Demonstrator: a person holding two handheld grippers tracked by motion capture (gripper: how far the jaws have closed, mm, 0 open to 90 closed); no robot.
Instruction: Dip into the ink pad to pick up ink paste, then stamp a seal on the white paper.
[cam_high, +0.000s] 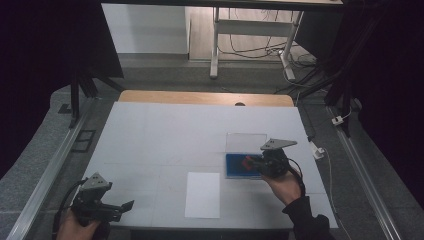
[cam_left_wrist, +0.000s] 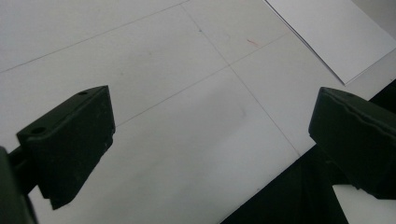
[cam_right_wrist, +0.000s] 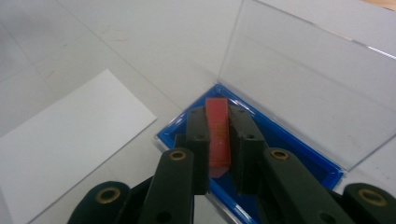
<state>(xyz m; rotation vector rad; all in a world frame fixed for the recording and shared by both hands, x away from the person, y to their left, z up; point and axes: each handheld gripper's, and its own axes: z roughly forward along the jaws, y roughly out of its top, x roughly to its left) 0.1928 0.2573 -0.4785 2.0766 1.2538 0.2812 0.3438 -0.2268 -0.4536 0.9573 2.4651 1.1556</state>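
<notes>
Nearest the high camera, at about seven o'clock on the bench (cam_high: 160, 130), the left gripper (cam_high: 126, 205) sits in a hand at the near edge. Its fingers (cam_left_wrist: 70, 144) stand wide apart with nothing between them, over bare white bench surface. A white sheet of paper (cam_high: 202, 195) lies flat near the front edge, around six o'clock, well apart from that gripper.

At roughly four o'clock the right gripper (cam_high: 249, 162) is held over a blue tray (cam_high: 232, 169) that lies flat on the bench. A clear plastic lid (cam_high: 245, 141) stands open from the tray's far side, towards twelve o'clock. In the right gripper view its fingers (cam_right_wrist: 198, 140) are closed on a thin red card (cam_right_wrist: 218, 135), clamped edge-on between them, directly above the tray's blue floor. Whether the card's far end touches the tray cannot be told. The paper lies at nine o'clock from the tray, near but not touching.
</notes>
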